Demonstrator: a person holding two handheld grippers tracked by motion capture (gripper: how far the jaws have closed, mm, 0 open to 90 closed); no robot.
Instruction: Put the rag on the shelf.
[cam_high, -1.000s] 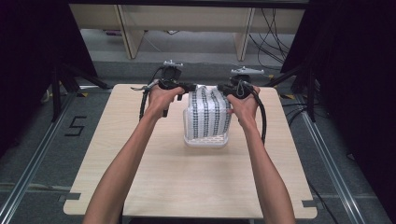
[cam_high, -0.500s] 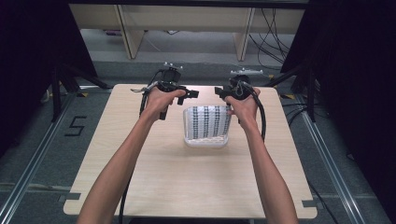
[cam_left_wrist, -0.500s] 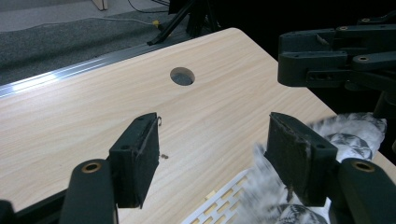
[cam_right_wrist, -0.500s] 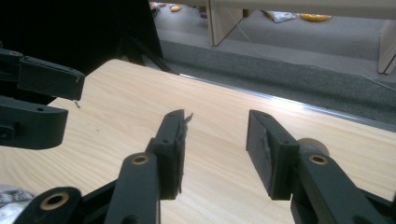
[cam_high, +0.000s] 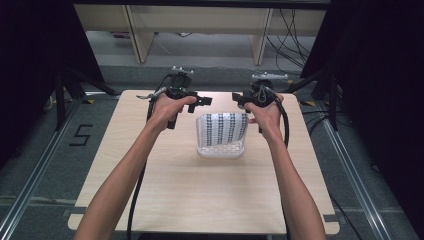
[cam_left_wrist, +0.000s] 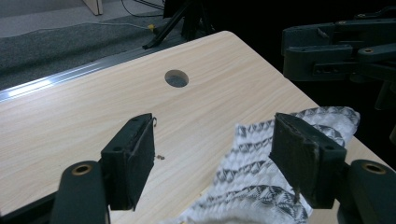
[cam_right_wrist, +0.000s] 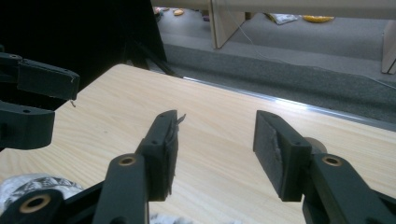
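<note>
A white cloth with a black pattern (cam_high: 221, 134) lies folded on the wooden table (cam_high: 190, 200), near the middle. My left gripper (cam_high: 202, 101) hovers just above its far left corner and my right gripper (cam_high: 239, 98) above its far right corner, tips facing each other. In the left gripper view the left gripper (cam_left_wrist: 215, 135) stands open after its jaws have just been opening; the cloth (cam_left_wrist: 261, 186) lies below them, not pinched. The right gripper (cam_right_wrist: 217, 135) has also just been opening and has nothing between its pads; the cloth (cam_right_wrist: 28, 184) shows at the lower left.
A round hole (cam_left_wrist: 176, 78) sits in the tabletop near its far edge. Metal rails (cam_high: 30, 180) run along both sides of the table. Wooden shelf legs (cam_high: 135, 35) and cables stand on the grey floor behind. Tape marks a "5" (cam_high: 80, 135) on the floor at the left.
Both grippers held the cloth up by its top corners a second ago. Their jaws opened and the cloth dropped and folded down onto the table. The hands stayed almost in place.
</note>
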